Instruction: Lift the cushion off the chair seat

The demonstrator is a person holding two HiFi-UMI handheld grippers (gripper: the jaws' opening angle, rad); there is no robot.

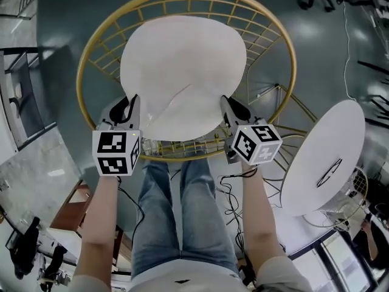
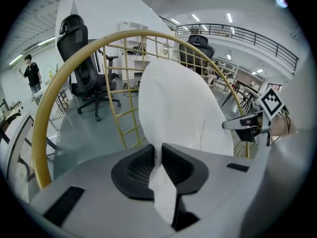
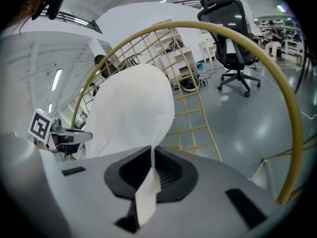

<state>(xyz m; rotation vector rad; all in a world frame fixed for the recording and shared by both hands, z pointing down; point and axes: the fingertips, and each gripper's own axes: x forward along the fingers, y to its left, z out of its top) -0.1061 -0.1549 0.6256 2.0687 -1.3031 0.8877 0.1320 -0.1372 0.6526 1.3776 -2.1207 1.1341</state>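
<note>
A round white cushion (image 1: 182, 72) lies in the seat of a gold wire papasan chair (image 1: 97, 38). My left gripper (image 1: 132, 109) is shut on the cushion's near left edge, and its fabric (image 2: 168, 118) runs pinched between the jaws in the left gripper view. My right gripper (image 1: 226, 109) is shut on the near right edge, with fabric (image 3: 133, 113) squeezed between its jaws. In each gripper view the cushion's near part stands up in front of the chair's gold rim (image 2: 59, 88) (image 3: 277, 78). A crease runs across the cushion between the two grips.
A round white side table (image 1: 325, 157) stands to the right of the chair. Black cables (image 1: 234, 187) lie on the floor by the person's legs. Black office chairs (image 2: 81, 58) (image 3: 233, 29) stand further off on the grey floor. A person (image 2: 32, 73) stands far off.
</note>
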